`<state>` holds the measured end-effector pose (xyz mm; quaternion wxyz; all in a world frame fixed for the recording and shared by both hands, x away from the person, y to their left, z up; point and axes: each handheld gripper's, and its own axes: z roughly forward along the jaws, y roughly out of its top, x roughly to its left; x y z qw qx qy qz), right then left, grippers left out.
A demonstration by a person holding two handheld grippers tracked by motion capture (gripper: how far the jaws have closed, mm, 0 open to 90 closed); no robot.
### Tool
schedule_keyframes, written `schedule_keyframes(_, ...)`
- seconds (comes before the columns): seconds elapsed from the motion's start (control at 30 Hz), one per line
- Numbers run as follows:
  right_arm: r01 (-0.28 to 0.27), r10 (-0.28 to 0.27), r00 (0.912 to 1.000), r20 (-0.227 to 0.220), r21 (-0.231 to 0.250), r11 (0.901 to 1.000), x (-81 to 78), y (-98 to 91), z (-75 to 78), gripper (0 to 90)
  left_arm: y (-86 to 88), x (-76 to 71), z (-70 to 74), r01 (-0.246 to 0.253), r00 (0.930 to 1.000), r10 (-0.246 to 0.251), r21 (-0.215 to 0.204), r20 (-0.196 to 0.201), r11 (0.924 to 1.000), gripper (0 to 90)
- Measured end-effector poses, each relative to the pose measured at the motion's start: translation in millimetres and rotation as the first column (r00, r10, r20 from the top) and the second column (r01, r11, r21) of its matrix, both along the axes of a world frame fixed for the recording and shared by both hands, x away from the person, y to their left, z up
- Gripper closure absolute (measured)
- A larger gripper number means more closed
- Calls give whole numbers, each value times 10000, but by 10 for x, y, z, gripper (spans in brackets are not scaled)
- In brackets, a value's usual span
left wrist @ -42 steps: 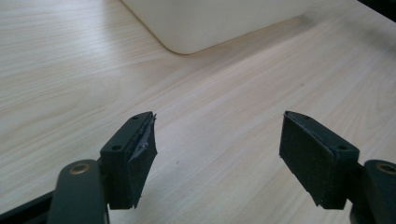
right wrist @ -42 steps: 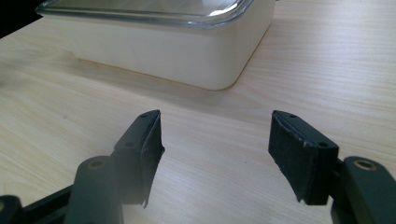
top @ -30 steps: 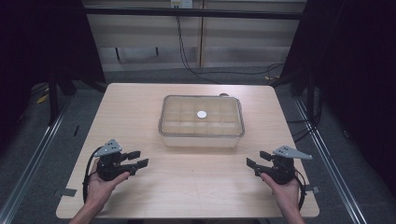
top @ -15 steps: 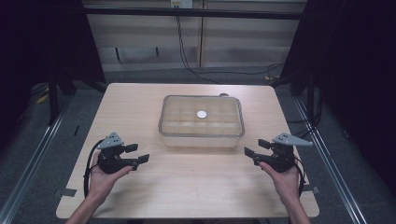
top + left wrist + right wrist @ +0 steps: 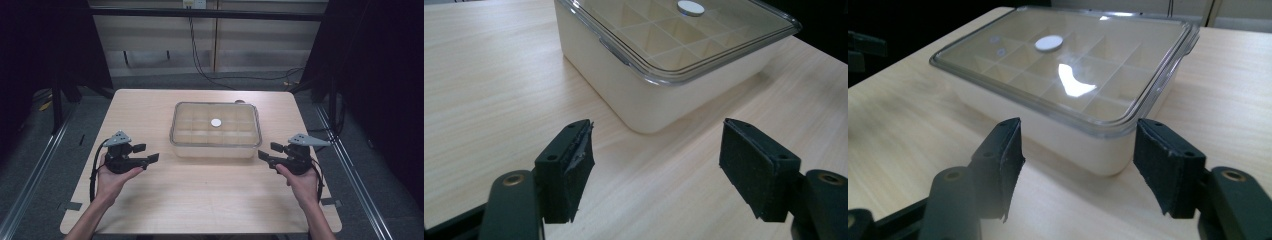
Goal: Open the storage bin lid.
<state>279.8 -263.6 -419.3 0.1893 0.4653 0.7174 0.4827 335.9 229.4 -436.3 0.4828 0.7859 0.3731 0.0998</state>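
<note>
High view: the lidded box sits mid-surface, between my left hand-held gripper and right hand-held gripper.

Left gripper view: jaws apart, just opening, nothing between; box corner ahead.

Right gripper view: jaws apart, just closing, empty; white disc on the lid.

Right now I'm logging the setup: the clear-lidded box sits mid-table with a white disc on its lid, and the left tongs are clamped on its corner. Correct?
Not quite. The left tongs are open and short of the box, touching nothing, as the left gripper view shows. The white disc on the lid is right.
</note>
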Motion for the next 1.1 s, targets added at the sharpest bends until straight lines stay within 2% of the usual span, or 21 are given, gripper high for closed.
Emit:
schedule_keyframes(0.07, 21, -21, 9999, 104, 67, 10000, 33, -5, 30, 382, -24, 35, -3, 16, 10000, -16, 38, -45, 10000, 295)
schedule_keyframes(0.13, 36, -36, 10000, -64, -56, 10000, 76, -4, 59, 357, -45, 63, 13, 69, 10000, -69, 97, -30, 9999, 295)
schedule_keyframes(0.23, 55, -58, 9997, -242, -103, 9999, 169, -3, 88, 344, -64, 105, 83, 135, 9999, -135, -129, -4, 9998, 292)
schedule_keyframes(0.43, -24, 23, 9993, -375, -42, 10000, 285, -8, 137, 304, -105, 155, 178, 213, 9997, -210, -266, 94, 9994, 292)
schedule_keyframes(0.57, 27, -31, 9993, -384, -107, 9999, 408, -9, 187, 264, -151, 247, 230, 138, 9999, -137, -138, 18, 9998, 289)
schedule_keyframes(0.67, -46, 48, 9987, -498, 38, 10000, 470, -7, 192, 259, -187, 309, 269, 370, 9992, -371, -42, -126, 9993, 277)
schedule_keyframes(0.7, -132, 132, 9978, -646, 2, 9999, 525, 0, 189, 263, -206, 338, 288, 289, 9996, -288, 114, -73, 9995, 277)
schedule_keyframes(0.87, -92, 67, 9970, -770, -321, 9994, 633, 25, 175, 276, -242, 425, 307, 258, 9996, -257, 56, -129, 9997, 288)
schedule_keyframes(0.93, -49, 11, 9959, -908, -421, 9991, 690, 37, 178, 297, -261, 471, 326, 280, 9996, -278, 197, -101, 9994, 287)
schedule_keyframes(1.1, -263, 210, 9951, -968, -538, 9982, 819, 81, 211, 327, -315, 607, 340, 335, 9990, -321, 459, -315, 9984, 283)
